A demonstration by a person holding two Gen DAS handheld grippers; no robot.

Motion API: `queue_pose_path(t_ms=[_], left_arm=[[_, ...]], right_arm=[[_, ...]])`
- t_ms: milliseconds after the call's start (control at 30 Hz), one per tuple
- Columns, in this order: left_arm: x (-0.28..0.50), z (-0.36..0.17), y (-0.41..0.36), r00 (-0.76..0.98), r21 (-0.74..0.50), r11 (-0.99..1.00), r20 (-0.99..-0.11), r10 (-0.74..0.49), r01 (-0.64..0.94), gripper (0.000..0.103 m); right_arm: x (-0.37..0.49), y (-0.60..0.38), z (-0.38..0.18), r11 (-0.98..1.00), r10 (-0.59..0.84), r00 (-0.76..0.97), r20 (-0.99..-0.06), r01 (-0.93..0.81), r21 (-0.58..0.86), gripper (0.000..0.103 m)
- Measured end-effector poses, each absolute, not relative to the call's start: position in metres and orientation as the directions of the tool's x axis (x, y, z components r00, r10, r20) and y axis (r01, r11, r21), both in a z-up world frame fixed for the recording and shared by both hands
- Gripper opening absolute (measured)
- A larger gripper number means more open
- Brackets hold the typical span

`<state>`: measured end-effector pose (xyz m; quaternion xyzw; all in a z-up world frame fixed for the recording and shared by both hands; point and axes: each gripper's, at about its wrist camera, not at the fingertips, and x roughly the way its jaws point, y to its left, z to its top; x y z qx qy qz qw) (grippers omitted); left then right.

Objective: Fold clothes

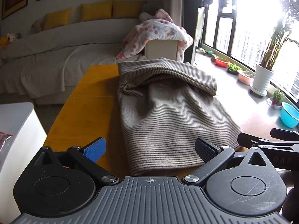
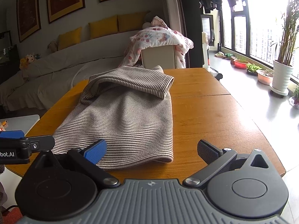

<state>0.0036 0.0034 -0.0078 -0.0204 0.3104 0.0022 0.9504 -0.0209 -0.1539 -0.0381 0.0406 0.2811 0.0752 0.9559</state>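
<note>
Nearest the cameras, the left gripper [image 1: 150, 150] and the right gripper [image 2: 151, 150] both hover with fingers spread wide and nothing between them, side by side at the 6 o'clock edge of the orange-brown wooden table [image 2: 209, 115]. Just beyond lies the grey-and-brown thin-striped knit garment [image 2: 123, 119], flat on the table, its near hem close to the fingertips. Its long axis runs from 6 toward 12 o'clock, and the far end is turned back over the body as a thick flap [image 2: 134, 81] pointing toward 3 o'clock. That lie suits either a fold partly made or a finished bundle just let go. If more folding is due, I judge clean work means pinching both near corners evenly and keeping the stripes parallel. At 12 o'clock, behind, sits a floral quilt [image 2: 158, 37].
</note>
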Motion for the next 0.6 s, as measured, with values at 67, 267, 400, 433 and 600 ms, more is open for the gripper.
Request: queue_pose_path(t_ms=[67, 267, 400, 433, 600], left_arm=[[0.0044, -0.0089, 0.0036, 0.804, -0.038, 0.999, -0.595, -0.008, -0.018, 0.103], [0.007, -0.011, 0.0046, 0.794, -0.033, 0.999, -0.609, 0.002, -0.027, 0.103], [0.0086, -0.0122, 0.0054, 0.788, -0.026, 0.999, -0.615, 0.015, -0.039, 0.103], [0.009, -0.0124, 0.0056, 0.787, -0.025, 0.999, -0.616, 0.017, -0.041, 0.103], [0.012, -0.0132, 0.0058, 0.783, -0.025, 0.999, -0.622, 0.013, -0.036, 0.103]], right_arm=[[-0.0204, -0.1539, -0.0392, 0.985, 0.166, 0.829, -0.534, -0.119, 0.121, 0.103], [-0.0196, -0.1532, -0.042, 0.985, 0.168, 0.822, -0.543, -0.12, 0.123, 0.103], [-0.0191, -0.1528, -0.0439, 0.985, 0.17, 0.818, -0.55, -0.12, 0.125, 0.103], [-0.0189, -0.1527, -0.0443, 0.985, 0.17, 0.817, -0.551, -0.12, 0.125, 0.103], [-0.0158, -0.1514, -0.0443, 0.986, 0.166, 0.815, -0.555, -0.122, 0.115, 0.103]])
